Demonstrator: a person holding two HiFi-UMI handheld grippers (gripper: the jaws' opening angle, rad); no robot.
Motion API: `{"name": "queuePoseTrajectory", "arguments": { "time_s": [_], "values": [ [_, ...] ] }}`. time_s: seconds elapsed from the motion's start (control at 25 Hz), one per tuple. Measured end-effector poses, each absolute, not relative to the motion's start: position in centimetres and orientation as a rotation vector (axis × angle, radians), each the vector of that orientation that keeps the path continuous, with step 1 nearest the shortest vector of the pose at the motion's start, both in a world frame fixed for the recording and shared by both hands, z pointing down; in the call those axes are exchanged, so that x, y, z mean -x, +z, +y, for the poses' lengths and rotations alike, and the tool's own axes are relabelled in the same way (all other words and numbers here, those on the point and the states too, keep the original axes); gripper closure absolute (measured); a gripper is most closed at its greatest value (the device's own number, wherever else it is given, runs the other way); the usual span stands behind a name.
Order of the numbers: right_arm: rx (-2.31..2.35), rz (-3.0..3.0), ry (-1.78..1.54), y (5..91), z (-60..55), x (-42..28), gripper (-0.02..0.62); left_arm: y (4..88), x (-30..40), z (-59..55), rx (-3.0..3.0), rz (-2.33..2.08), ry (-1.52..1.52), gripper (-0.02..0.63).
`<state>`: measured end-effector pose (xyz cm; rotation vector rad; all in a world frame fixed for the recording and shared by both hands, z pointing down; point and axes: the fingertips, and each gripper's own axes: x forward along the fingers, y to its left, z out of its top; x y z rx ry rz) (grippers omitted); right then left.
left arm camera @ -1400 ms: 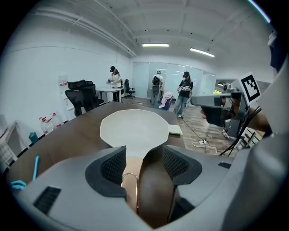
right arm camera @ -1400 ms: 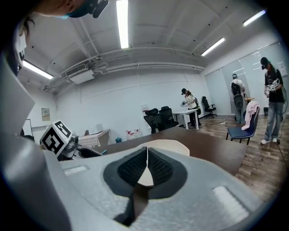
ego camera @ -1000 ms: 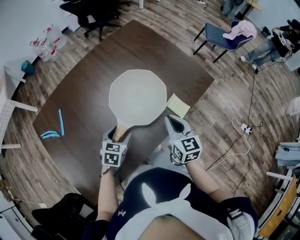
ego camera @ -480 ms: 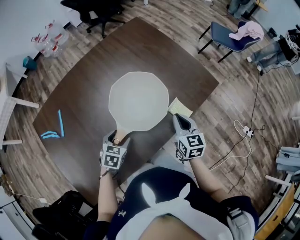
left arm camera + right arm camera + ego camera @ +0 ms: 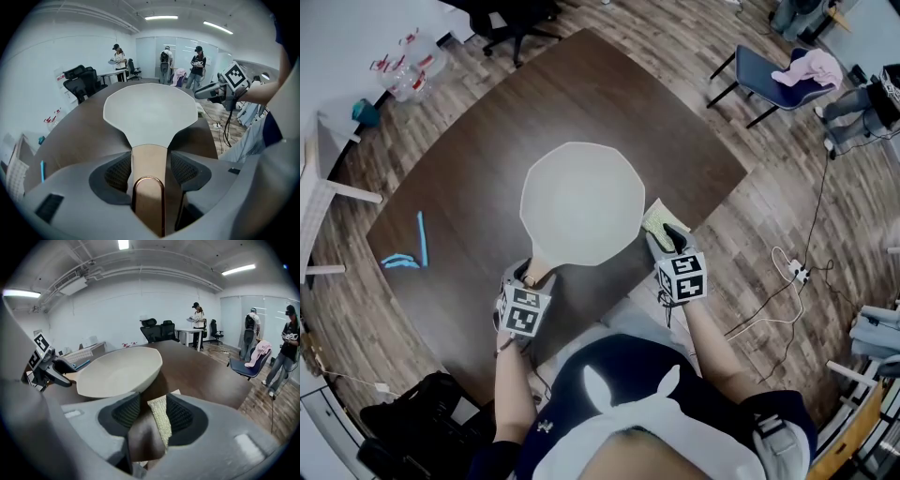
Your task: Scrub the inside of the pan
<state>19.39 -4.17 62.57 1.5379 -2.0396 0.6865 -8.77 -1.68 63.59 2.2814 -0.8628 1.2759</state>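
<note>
Claws first: my left claw (image 5: 149,161) is clamped on the wooden handle (image 5: 149,197) of the pale pan (image 5: 581,202). My right claw (image 5: 151,412) has just been spreading, the yellow sponge (image 5: 160,420) standing on edge between its pads. Pan and sponge lie side by side on the dark counter (image 5: 487,131).

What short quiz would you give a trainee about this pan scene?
1. True or false: the left gripper is shut on the handle of the pan.
2. Where does the sponge lie? A) inside the pan B) on the table beside the pan C) on the floor
3. What stands between the jaws of the right gripper?
Key: 1 true. 2 B. 3 The sponge; the jaws have just been opening and stand apart around it.
</note>
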Motion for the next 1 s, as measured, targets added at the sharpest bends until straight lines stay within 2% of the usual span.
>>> {"name": "queuePoseTrajectory", "arguments": {
  "time_s": [0.2,0.64,1.0],
  "values": [
    [-1.414,-1.953,0.663,66.1,-4.6,-20.7,0.402,64.4,9.3,-2.4,-2.287,-0.89,1.332,0.339],
    [-1.303,-1.817,0.649,69.6,-5.6,-22.8,0.4,64.2,9.1,-2.9,-2.295,-0.83,1.334,0.353],
    [-1.302,-1.784,0.753,70.8,-5.5,-22.7,0.438,64.5,9.6,-2.9,-2.294,-0.824,1.334,0.357]
  ]
}}
